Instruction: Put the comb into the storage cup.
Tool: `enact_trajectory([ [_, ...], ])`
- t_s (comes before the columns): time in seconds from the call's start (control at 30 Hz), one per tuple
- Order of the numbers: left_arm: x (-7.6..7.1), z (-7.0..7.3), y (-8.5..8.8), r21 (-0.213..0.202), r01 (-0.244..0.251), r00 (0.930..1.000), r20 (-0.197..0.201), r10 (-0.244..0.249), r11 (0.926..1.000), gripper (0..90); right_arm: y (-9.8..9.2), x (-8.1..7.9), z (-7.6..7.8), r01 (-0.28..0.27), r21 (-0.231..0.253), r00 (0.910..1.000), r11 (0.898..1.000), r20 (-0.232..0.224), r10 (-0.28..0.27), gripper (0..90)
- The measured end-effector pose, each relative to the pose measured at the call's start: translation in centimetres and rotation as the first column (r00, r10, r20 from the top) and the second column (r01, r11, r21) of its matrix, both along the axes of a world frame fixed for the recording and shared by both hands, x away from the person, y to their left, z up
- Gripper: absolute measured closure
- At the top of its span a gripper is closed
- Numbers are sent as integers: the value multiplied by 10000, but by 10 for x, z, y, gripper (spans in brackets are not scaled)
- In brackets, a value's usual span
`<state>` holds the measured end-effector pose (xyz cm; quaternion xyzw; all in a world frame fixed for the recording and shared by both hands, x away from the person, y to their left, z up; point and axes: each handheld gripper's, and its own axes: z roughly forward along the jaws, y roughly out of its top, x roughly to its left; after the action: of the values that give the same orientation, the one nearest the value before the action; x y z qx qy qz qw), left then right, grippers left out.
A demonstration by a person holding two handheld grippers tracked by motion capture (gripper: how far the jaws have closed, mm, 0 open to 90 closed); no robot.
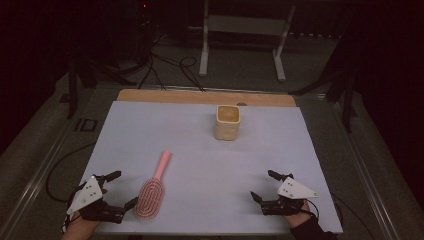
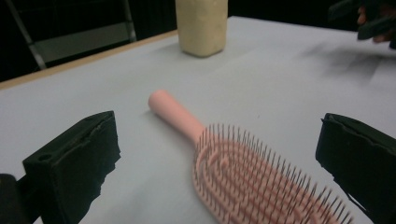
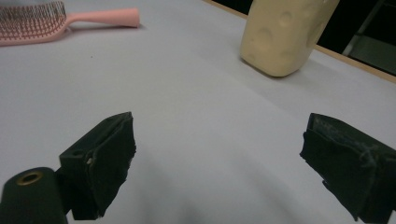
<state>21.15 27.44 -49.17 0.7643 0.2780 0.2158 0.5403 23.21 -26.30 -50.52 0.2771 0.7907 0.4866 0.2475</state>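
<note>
A white table [image 1: 200,150] fills the high view. A cream cup [image 1: 227,122] stands upright toward 12 o'clock. A pink hairbrush [image 1: 152,192] lies bristles up near 7 o'clock, its handle pointing toward the cup. Your left gripper [image 1: 119,189] rests just beside the brush head, jaws spread wide and empty. Your right gripper [image 1: 264,185], at 5 o'clock, is also released and empty. To grip well, probably close on the narrow handle, not the bristles.
</note>
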Motion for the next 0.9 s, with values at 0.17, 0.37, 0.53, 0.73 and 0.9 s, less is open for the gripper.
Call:
enact_trajectory([
  [0.17,3,11,-3,318,124,9999,-51,-123,9994,0,-1,0,0,41,26,10000,10000,37,-41,94],
  [0.37,8,26,-3,176,342,9994,-82,-341,9993,0,-1,0,1,64,100,10000,9999,20,-64,94],
  [0.53,14,38,-4,406,515,9987,-38,-514,9978,0,-1,1,1,35,182,10000,9998,31,-35,94],
  [0.73,24,50,-10,385,810,9959,-432,-794,9960,0,-2,1,1,25,249,10000,9997,31,-26,94],
  [0.9,30,59,-21,756,1124,9931,-434,-1094,9908,0,-1,0,2,16,203,10000,9998,58,-18,94],
])
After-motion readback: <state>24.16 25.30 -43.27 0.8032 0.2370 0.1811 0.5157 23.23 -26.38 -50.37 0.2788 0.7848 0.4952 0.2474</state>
